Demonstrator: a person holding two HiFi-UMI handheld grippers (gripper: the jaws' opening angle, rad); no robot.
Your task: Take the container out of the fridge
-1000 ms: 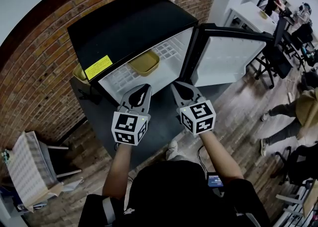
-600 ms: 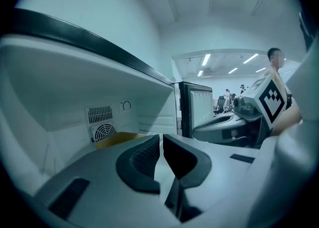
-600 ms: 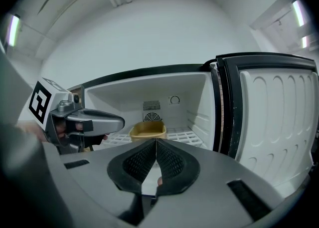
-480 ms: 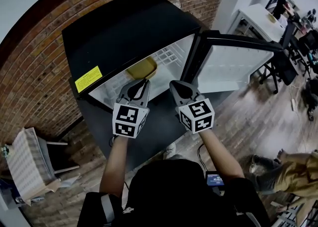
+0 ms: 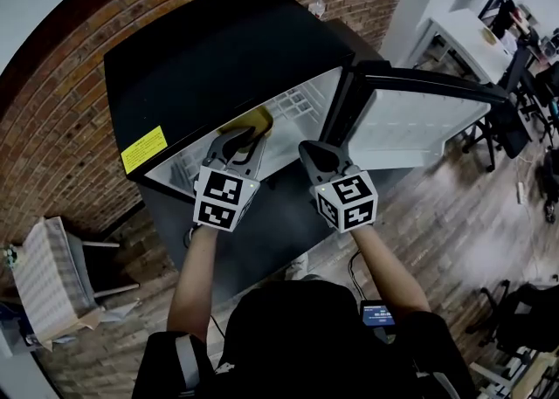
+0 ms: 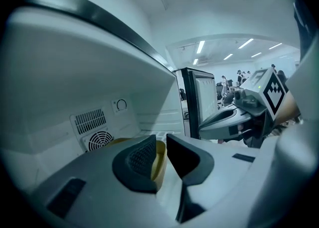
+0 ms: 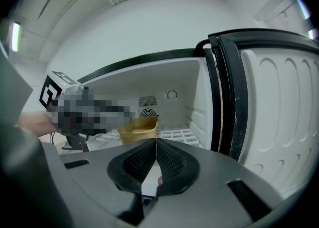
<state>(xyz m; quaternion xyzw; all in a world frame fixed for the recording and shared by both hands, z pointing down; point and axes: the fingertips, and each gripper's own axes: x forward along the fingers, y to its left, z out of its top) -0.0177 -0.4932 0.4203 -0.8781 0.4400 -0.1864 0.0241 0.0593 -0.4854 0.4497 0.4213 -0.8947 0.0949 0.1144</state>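
A yellow container (image 5: pixel 259 118) sits on the white wire shelf inside the open black fridge (image 5: pixel 218 48). My left gripper (image 5: pixel 234 140) reaches into the compartment right at the container's near side. Its jaws are opening, and in the left gripper view (image 6: pixel 160 141) the container's yellow rim (image 6: pixel 159 164) shows in the narrow gap between them, not pressed by the pads. My right gripper (image 5: pixel 313 154) hovers just outside the fridge opening, to the right of the left one, shut and empty. In the right gripper view (image 7: pixel 156 141) the container (image 7: pixel 138 128) lies ahead on the shelf.
The fridge door (image 5: pixel 419 122) is swung wide to the right. A brick wall (image 5: pixel 52 127) stands behind and left of the fridge. A fan grille (image 6: pixel 97 139) is on the back wall inside. A chair (image 5: pixel 52 275) stands at lower left.
Both grippers moved forward toward the fridge. The left one went into the compartment up to the container, and its jaws parted from shut. The right gripper stayed shut.
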